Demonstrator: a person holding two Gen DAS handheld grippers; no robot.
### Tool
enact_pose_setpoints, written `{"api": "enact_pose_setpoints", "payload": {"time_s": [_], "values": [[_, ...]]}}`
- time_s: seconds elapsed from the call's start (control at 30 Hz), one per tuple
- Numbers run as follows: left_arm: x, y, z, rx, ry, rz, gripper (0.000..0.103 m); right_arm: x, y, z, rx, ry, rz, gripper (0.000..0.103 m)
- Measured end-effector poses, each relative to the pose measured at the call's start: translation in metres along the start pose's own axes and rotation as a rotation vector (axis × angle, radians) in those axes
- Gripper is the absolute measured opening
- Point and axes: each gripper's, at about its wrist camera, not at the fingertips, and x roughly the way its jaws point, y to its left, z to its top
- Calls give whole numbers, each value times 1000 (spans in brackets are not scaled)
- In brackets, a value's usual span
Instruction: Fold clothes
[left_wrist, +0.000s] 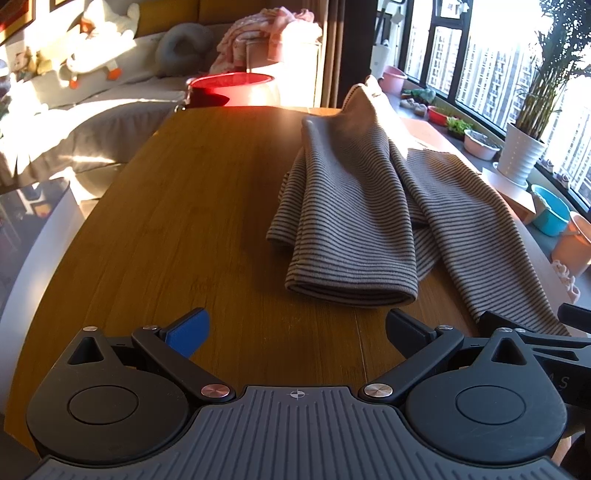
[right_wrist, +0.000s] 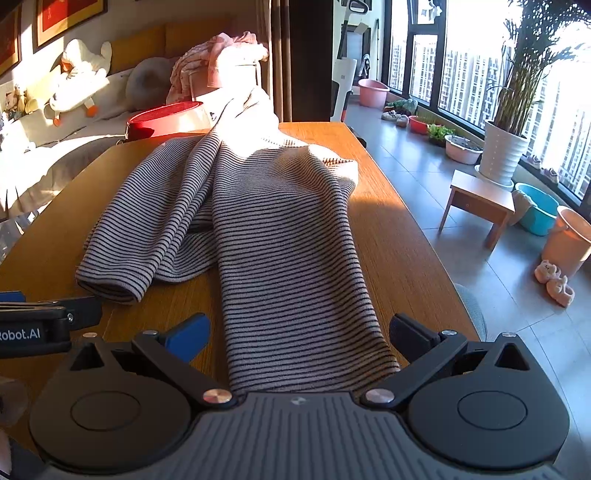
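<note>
Garment: striped knit top, brown-grey with thin dark stripes, spread loosely on the wooden worktop — not yet folded, bunched and rucked at the far end.
Long axis: running away from both tongs, near edge to far edge of the worktop; two long lobes side by side, joined at the far end.
Right lobe: lying straight ahead of the right tongs, its near end passing between the two spread fingers and on under the tool body — centred in the gap, apparently not touched by either finger.
Left lobe: shorter, doubled over, its rounded hem ahead and slightly to the right of the left tongs, near but apart, bare worktop between.
Left tongs: fully spread, nothing between the fingers, tilted down over bare wood.
Right tongs: fully spread, cloth below the gap, nothing gripped.
Nearer tool: right, by a clear margin — already over cloth; left needing a short reach forward and rightward to meet the hem.
Side by side: tip of the right tool visible at the right edge of the left view, left tool at the left edge of the right view — close together, level with each other.
Likely next: closing on the two near ends, judged from the layout only.
</note>
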Motion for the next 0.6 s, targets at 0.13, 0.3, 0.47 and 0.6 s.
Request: {"api": "enact_pose_setpoints", "payload": {"time_s": [0.13,0.3,0.47,0.6], "values": [[-5,0,-8,9,3,-3,103,1,-3,-5,49,14,31,103],[-6,-6,-12,31,39,2,103,-3,-7,-4,39,27,22,103],[-1,-5,-10,25,79,-8,103,-5,-2,-4,36,47,2,103],[1,-3,-10,18,94,-11,103,-6,-2,-4,35,45,-2,103]]}}
